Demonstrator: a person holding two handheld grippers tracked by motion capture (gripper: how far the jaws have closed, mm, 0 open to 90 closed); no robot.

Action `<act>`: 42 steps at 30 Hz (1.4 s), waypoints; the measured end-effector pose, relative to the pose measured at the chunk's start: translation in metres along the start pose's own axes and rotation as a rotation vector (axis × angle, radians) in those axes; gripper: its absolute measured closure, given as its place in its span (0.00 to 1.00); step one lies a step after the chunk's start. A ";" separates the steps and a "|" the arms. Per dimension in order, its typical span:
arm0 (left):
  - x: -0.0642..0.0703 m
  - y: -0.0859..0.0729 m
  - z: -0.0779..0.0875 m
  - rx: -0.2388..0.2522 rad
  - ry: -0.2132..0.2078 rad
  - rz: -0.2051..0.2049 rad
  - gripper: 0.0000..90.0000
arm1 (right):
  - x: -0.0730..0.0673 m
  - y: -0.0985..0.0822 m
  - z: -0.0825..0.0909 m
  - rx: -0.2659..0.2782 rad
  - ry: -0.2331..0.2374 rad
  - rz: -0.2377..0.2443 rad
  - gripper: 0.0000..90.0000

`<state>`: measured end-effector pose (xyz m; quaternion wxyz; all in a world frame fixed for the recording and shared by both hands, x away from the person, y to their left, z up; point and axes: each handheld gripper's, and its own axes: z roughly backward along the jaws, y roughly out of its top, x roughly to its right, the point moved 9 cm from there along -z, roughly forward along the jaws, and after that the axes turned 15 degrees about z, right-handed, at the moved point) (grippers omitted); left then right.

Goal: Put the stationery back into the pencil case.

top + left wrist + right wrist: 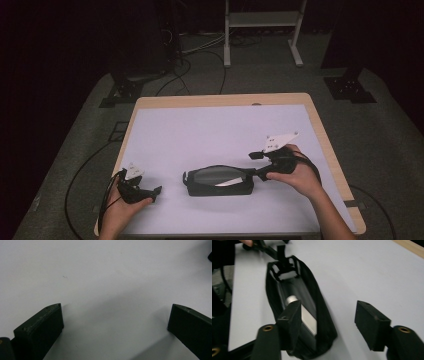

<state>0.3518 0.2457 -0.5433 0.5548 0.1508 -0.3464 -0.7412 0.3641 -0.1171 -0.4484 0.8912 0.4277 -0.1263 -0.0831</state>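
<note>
One pouch (218, 181), one silver item (305, 315) inside.

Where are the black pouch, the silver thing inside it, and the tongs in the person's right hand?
black pouch (218, 188): high view, on its near side wall.
silver thing (308, 318): right gripper view, on its flat metal face inside the pouch.
right tongs (328, 315): right gripper view, midway between the two open tips.
</note>
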 end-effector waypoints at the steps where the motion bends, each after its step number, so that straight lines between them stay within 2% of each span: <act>1: 0.000 0.000 0.000 0.000 0.000 0.000 0.00 | 0.002 -0.004 0.002 -0.004 -0.015 -0.005 0.39; 11: 0.000 0.000 0.000 0.001 0.000 0.000 0.00 | 0.011 -0.046 0.027 -0.057 -0.127 -0.082 0.27; 14: 0.000 0.000 0.000 0.001 0.001 0.000 0.00 | 0.013 -0.061 0.035 -0.081 -0.177 -0.113 0.25; 22: 0.000 0.000 0.000 0.001 0.001 0.000 0.00 | 0.010 -0.098 0.050 -0.110 -0.262 -0.202 0.24; 31: 0.000 0.000 0.000 0.003 0.001 0.000 0.00 | 0.005 -0.135 0.060 -0.161 -0.312 -0.247 0.21; 42: 0.000 0.000 0.000 0.004 0.002 -0.002 0.00 | 0.000 -0.156 0.054 -0.231 -0.318 -0.255 0.19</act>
